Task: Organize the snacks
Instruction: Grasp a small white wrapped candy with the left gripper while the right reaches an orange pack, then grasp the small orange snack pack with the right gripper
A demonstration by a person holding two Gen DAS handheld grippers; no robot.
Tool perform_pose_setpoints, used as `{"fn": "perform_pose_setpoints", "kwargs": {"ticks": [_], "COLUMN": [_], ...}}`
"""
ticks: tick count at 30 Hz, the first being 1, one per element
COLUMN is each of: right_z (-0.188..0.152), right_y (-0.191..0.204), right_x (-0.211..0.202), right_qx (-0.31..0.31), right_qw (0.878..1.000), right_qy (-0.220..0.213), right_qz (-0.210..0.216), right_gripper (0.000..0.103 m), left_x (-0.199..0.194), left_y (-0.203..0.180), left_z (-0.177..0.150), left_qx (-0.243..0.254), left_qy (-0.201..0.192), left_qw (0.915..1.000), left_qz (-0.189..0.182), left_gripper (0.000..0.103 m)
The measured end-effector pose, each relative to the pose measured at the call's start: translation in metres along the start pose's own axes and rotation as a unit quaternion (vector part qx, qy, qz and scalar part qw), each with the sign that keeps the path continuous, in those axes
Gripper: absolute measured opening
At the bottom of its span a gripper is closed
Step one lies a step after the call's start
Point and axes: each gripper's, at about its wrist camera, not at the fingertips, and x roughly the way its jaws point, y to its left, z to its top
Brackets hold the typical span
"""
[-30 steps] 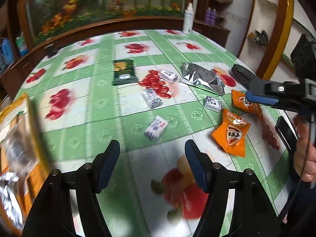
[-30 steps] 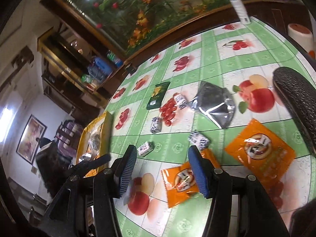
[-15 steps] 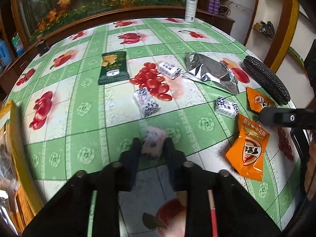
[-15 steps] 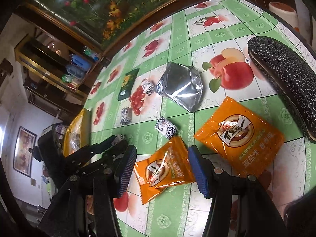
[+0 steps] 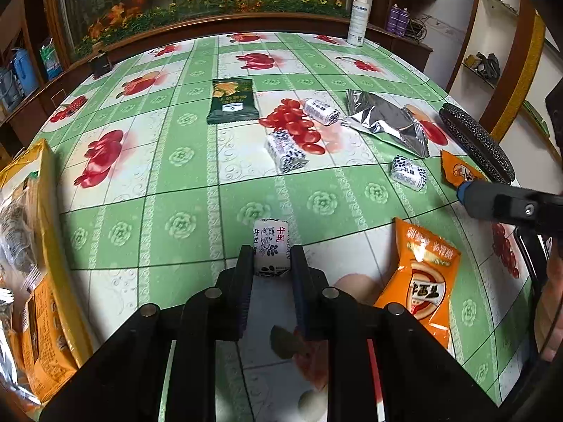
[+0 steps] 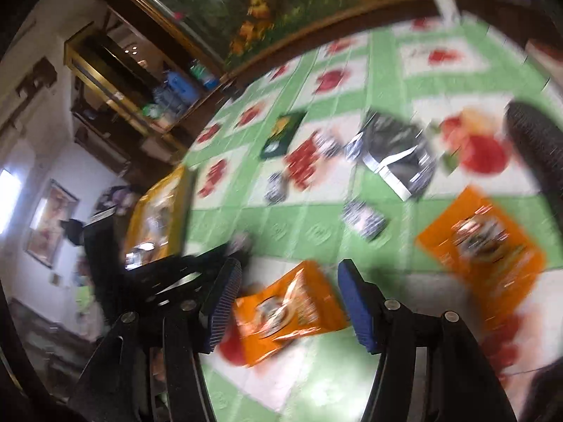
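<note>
- My left gripper point(image 5: 272, 256) is clenched on a small white candy point(image 5: 271, 251), lifted just off the tablecloth point(image 5: 197, 190).
- My right gripper point(image 6: 288, 302) hangs with jaws spread over the near orange packet point(image 6: 288, 313) (this view is blurred, so contact is unclear).
- Step in hand, I judge: carrying the candy to the yellow snack bag point(image 5: 42, 246), left of the candy.
- Next calls for a steady swing toward that bag's mouth, without squeezing harder.

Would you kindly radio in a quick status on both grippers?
Left gripper shut on white candy. Right gripper open above orange packet. Nothing in the way.
</note>
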Motion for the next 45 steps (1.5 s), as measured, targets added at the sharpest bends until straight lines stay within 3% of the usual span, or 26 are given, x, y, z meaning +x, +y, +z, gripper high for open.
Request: {"fn": "perform_pose_setpoints", "kwargs": {"ticks": [4,7,12,18,22,27,31,35,39,45], "right_z": [0.000,0.001,-0.015,-0.025,-0.013,-0.005,-0.016,-0.026,-0.023,-0.016], "right_y": [-0.003,-0.012,-0.008,0.002,0.018,0.057,0.064,0.054,0.052,0.053], "right_x": [0.015,0.003,-0.013,0.013,0.041,0.068,0.066,0.054,0.049,0.038], "right_qx": [0.014,0.041,0.086,0.126,0.107,-0.006,-0.069,-0.092,-0.097,-0.077], "right_qw": [0.999,0.999,0.995,0.988,0.987,0.983,0.977,0.977,0.980,0.991], "right_qy": [0.036,0.028,0.055,0.092,0.105,0.112,0.110,0.090,0.058,0.024], "right_qz": [0.008,-0.002,0.002,-0.007,-0.055,-0.142,-0.169,-0.171,-0.162,-0.103], "right_gripper": [0.063,0.063,0.066,0.066,0.068,0.068,0.066,0.066,0.037,0.033], "left_x": [-0.004,-0.006,-0.008,-0.011,-0.013,-0.015,-0.013,-0.010,-0.010,-0.013], "left_y": [0.012,0.019,0.022,0.025,0.031,0.033,0.026,0.020,0.016,0.018], "left_z": [-0.006,-0.009,-0.013,-0.017,-0.021,-0.024,-0.023,-0.020,-0.020,-0.021], "left_qx": [-0.018,-0.026,-0.027,-0.027,-0.033,-0.038,-0.029,-0.027,-0.034,-0.048], "left_qy": [-0.002,-0.005,-0.012,-0.016,-0.018,-0.023,-0.024,-0.031,-0.041,-0.049], "left_qw": [0.9998,0.9996,0.9995,0.9995,0.9992,0.9989,0.9988,0.9984,0.9982,0.9976], "left_qz": [0.005,0.009,0.010,0.010,0.010,0.013,0.031,0.038,0.026,0.006], "left_gripper": [0.018,0.018,0.018,0.018,0.018,0.018,0.018,0.018,0.018,0.018]}}
